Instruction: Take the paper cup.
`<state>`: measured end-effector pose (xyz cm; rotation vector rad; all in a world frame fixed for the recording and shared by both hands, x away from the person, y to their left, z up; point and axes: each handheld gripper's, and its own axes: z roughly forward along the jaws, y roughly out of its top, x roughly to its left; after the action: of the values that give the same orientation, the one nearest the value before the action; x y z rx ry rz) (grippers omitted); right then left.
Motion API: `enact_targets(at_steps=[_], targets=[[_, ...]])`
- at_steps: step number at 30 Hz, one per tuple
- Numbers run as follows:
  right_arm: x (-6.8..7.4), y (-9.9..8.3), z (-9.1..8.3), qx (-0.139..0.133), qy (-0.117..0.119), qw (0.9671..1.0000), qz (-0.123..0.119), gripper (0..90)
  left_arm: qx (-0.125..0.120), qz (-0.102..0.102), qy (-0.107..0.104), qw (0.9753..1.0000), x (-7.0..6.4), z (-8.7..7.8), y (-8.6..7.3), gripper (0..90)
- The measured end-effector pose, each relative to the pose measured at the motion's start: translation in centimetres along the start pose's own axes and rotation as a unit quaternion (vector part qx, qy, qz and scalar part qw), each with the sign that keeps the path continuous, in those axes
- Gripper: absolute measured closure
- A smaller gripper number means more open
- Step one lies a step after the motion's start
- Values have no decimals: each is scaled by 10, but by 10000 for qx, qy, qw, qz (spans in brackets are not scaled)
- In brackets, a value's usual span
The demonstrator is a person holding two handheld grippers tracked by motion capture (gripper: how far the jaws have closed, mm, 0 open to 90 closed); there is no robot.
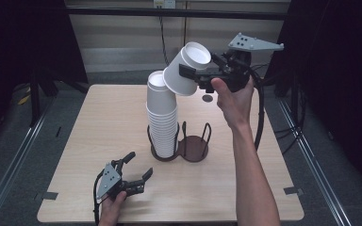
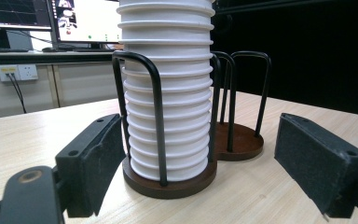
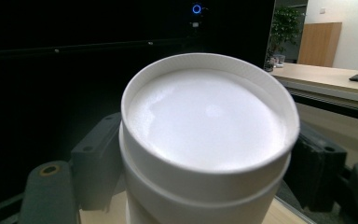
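Observation:
A tall stack of white paper cups [image 1: 162, 120] stands in the left ring of a dark two-ring wire holder [image 1: 194, 149] at the table's middle. High above the table and just right of the stack's top, my right gripper [image 1: 189, 74] is shut on a tilted white cup [image 1: 185, 69], whose wide end is by the stack's top. The cup's recessed base [image 3: 207, 119] faces the right gripper view's camera between the pads [image 3: 95, 161]. My left gripper [image 1: 139, 169] rests open near the table's front left. Its jaws frame the stack [image 2: 168, 93] and holder [image 2: 240, 142] from a short distance.
The holder's right ring is bare. A small dark round mark [image 1: 207, 98] lies on the light wooden table [image 1: 108, 117] behind the holder. A black cable [image 1: 260, 113] hangs from the right gripper. Monitors [image 2: 74, 18] stand beyond the table in the left gripper view.

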<state>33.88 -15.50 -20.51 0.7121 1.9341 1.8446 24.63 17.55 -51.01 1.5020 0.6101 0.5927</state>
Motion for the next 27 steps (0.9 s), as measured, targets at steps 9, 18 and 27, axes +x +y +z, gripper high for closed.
enact_targets(at_steps=[9,18,27], targets=[[-3,-6,-16,85,-118,9999,8,224,13,0,23,10000,0,0,0,157],[-4,-16,-28,268,-170,9995,-27,224,43,-32,100,9999,0,0,0,157],[-9,-40,-36,439,-248,9987,96,224,112,39,-189,9998,3,1,1,156]])
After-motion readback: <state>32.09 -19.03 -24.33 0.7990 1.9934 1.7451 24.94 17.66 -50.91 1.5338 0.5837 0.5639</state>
